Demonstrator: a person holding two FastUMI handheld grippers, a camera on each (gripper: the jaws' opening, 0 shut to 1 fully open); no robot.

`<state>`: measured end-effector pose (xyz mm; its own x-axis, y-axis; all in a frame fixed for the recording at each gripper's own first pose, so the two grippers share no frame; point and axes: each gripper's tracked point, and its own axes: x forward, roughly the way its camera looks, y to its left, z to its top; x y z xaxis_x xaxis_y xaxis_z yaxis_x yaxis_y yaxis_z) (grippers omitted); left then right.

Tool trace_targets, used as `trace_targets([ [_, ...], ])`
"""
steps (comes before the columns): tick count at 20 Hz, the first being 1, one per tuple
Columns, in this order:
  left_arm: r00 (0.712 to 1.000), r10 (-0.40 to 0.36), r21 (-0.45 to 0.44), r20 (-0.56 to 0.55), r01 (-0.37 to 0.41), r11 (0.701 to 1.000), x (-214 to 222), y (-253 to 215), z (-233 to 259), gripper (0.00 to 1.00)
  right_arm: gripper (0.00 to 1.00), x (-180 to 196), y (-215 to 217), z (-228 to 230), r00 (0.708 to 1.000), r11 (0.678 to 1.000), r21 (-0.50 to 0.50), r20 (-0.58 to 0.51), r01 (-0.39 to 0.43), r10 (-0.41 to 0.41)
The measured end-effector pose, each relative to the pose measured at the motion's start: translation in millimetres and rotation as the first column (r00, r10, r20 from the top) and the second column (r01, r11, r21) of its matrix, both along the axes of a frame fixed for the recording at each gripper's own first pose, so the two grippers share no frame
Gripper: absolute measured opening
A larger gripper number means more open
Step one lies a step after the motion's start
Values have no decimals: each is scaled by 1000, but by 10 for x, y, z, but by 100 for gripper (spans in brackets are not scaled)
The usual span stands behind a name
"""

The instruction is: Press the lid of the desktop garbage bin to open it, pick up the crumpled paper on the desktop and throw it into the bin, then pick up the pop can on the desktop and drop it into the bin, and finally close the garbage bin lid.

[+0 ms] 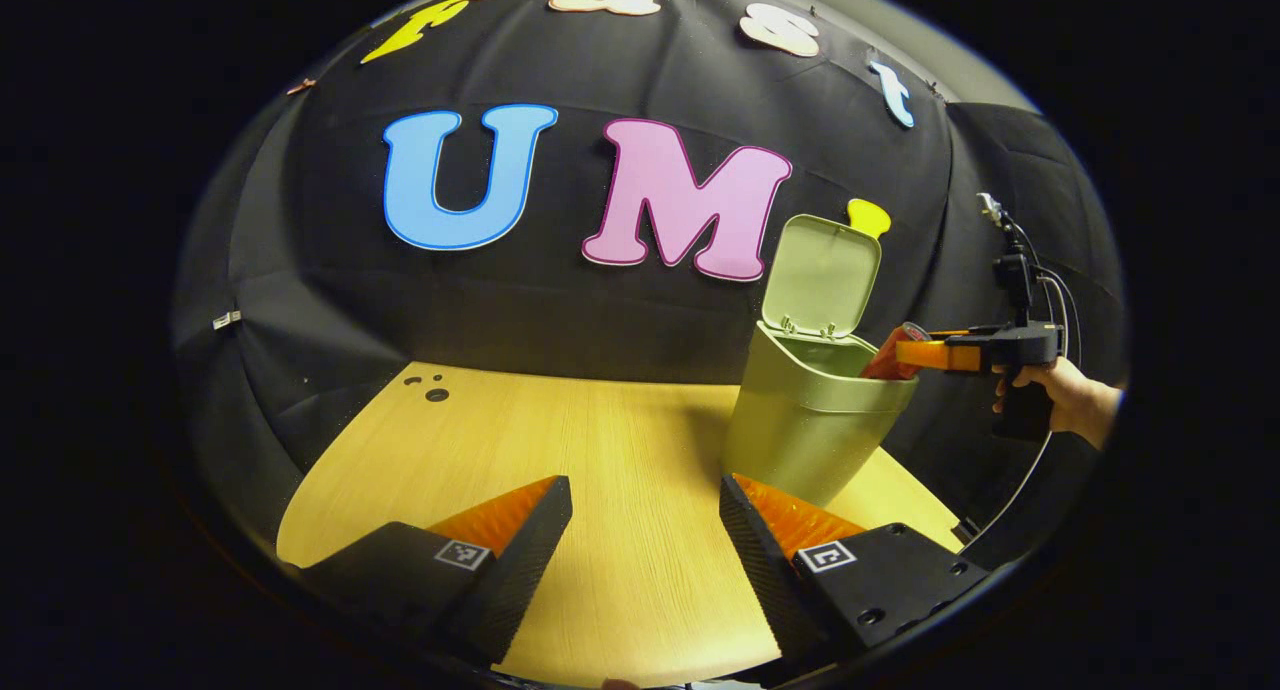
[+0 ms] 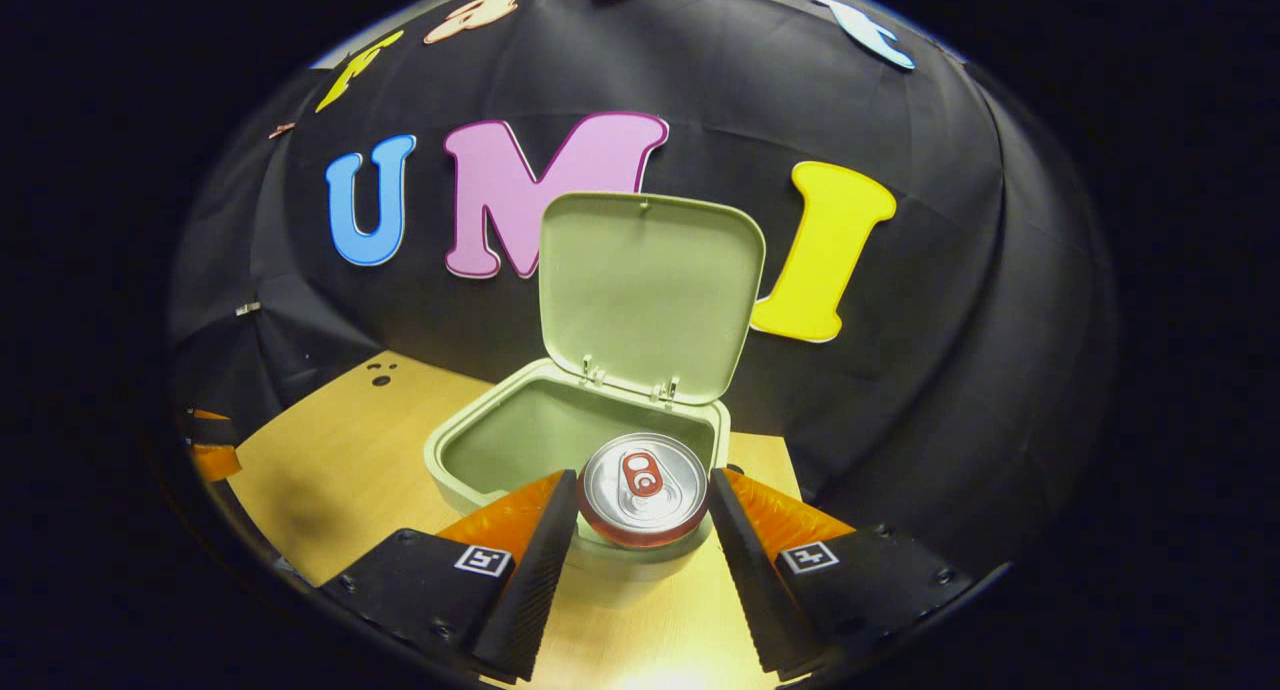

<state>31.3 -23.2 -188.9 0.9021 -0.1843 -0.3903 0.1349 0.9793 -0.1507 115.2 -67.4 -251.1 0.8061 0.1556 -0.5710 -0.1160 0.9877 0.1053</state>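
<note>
Aluminium pop can (image 2: 643, 490), light, slick and easily dented, sits clamped by its sides in the right tool (image 2: 642, 515) over the open bin (image 2: 470, 448) near the counter's (image 1: 560, 440) far right edge; left tool (image 1: 645, 530) gapes empty.

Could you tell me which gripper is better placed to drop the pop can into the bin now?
Right. The right gripper already holds the pop can at the open bin, lid up. The left gripper is open over the table.

No readable text, brand or number; square coded markers (image 2: 484, 560) on tongs, no legible characters
</note>
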Motion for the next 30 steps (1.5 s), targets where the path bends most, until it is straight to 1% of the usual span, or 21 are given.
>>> trace_targets([
  [6, 1000, 4, 1, -17, -4, 1000, -26, 4, -45, 96, 83, 29, 49, -204, 998, 999, -22, -51, -24, 23],
  [13, 1000, 7, 8, -20, -6, 1000, -6, 31, -31, 96, 83, 50, -8, -257, 998, 1000, -5, -61, 9, -10],
  [16, 1000, 3, 10, -17, -3, 1000, -2, 31, -30, 95, 80, 37, -29, -263, 998, 1000, -7, -60, 12, -12],
  [19, 1000, -2, 14, -18, 2, 1000, -5, 18, -30, 95, 79, 18, -48, -225, 998, 1000, -1, -57, 15, -15],
  [22, 1000, -4, 14, -17, 4, 1000, -12, 9, -29, 96, 80, 55, -24, -83, 1000, 1000, 22, -16, 18, -17],
  [25, 1000, -7, 15, -14, 7, 1000, -12, 0, -12, 96, 79, 178, -17, 179, 998, 999, 48, 59, 25, -28],
  [27, 1000, -8, 13, -12, 8, 1000, -1, 1, -6, 96, 80, 304, -24, 407, 991, 997, 64, 127, 30, -38],
  [30, 1000, -4, 8, -13, 4, 1000, 8, 5, -10, 96, 81, 520, -67, 736, 973, 996, 74, 219, 51, -66],
])
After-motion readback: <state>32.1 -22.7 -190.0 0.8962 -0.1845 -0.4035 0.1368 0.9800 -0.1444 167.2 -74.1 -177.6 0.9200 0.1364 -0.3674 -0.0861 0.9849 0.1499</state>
